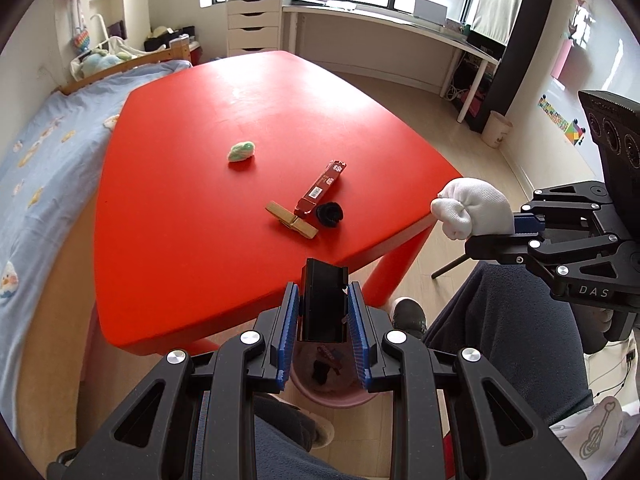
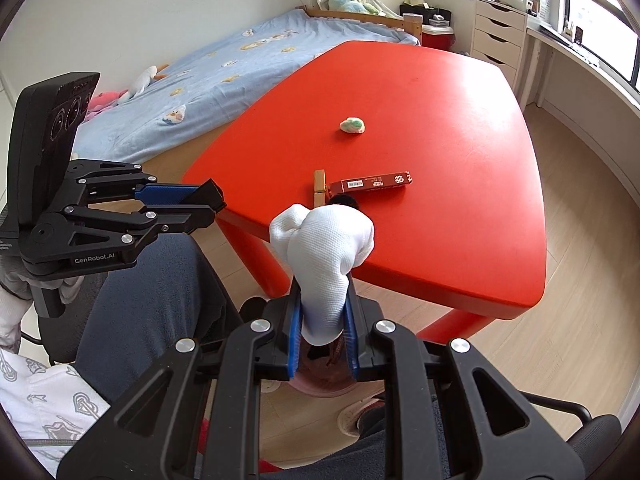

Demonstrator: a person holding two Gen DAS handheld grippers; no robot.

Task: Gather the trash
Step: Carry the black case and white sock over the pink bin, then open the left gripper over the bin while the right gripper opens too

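1. A black channel-shaped piece (image 1: 323, 300) is clamped between the blue pads of the left gripper (image 1: 323, 312), which is held off the near edge of the red counter (image 1: 200, 216).
2. A balled white cloth (image 2: 324, 264) is pinched by the right gripper (image 2: 322, 316), jaws almost fully closed on its lower end, the bulk of it bulging out above the pads.
3. A pink bin (image 1: 332, 394) is seen on the floor directly under both grippers, with a few dark items already inside; both loads look to be lined up for a drop.
4. Still left on the counter: a green-and-white wad (image 1: 241, 152) alone towards the middle, and near the front edge a red carton (image 1: 320, 188), a wooden clothespin (image 1: 291, 220) and a small black ring-shaped piece (image 1: 330, 215), all three touching or nearly so.
5. Risk one: the bin mouth is largely hidden by the grippers themselves, so a release could be mistimed and the black piece could strike the rim and bounce onto the floor.
6. Risk two: the cloth is soft and held only at its end; it may cling to a pad after the jaws part.
7. Risk three: the person's knee (image 1: 500, 320) and shoe (image 1: 408, 314) sit close by the bin, so it may be nudged.
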